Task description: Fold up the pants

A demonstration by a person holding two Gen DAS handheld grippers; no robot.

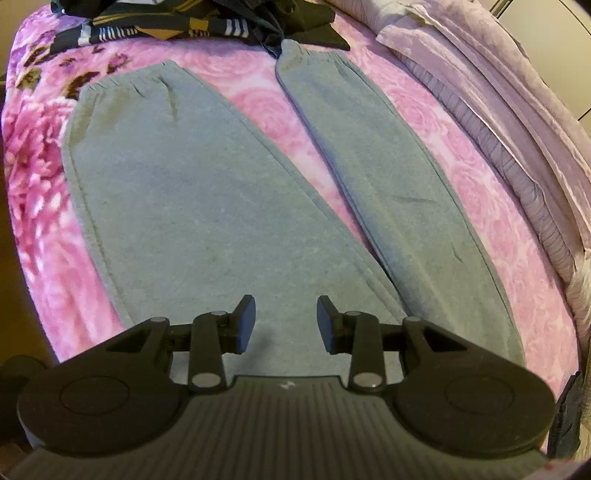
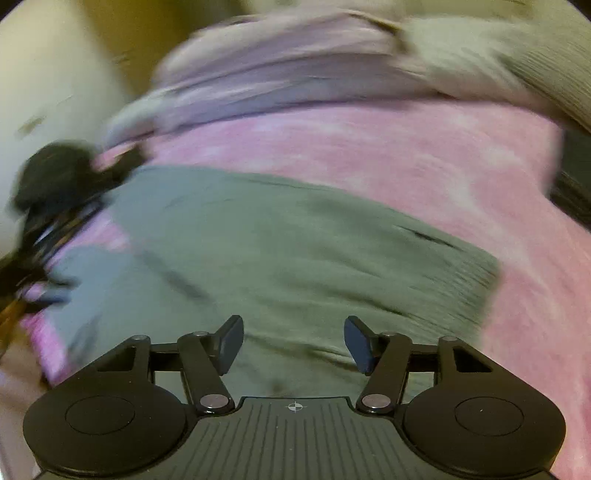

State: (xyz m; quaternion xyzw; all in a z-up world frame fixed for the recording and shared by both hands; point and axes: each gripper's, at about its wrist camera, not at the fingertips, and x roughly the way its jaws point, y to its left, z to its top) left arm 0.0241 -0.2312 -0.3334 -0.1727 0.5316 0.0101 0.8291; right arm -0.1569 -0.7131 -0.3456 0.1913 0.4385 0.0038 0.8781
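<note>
- Left wrist view: grey pants [image 1: 207, 206] lie flat on pink floral blanket [image 1: 443, 155], legs spread in a V, cuffs at far end.
- Left gripper [image 1: 286, 321] hovers over crotch area, jaws parted, nothing between them.
- Dark striped clothes [image 1: 155, 26] heaped beyond cuffs; lilac bedding [image 1: 517, 92] along right edge.
- Right wrist view, blurred: right gripper [image 2: 293, 345] above pants, jaws wide apart, empty.

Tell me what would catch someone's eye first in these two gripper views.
The grey pants dominate, spread flat with both legs fanned apart toward the cuffs, on a vivid pink floral blanket. A lilac quilt is bunched along the blanket's right side, and dark striped clothing lies beyond the cuffs. Both the left gripper and right gripper are empty, open above the fabric.
</note>
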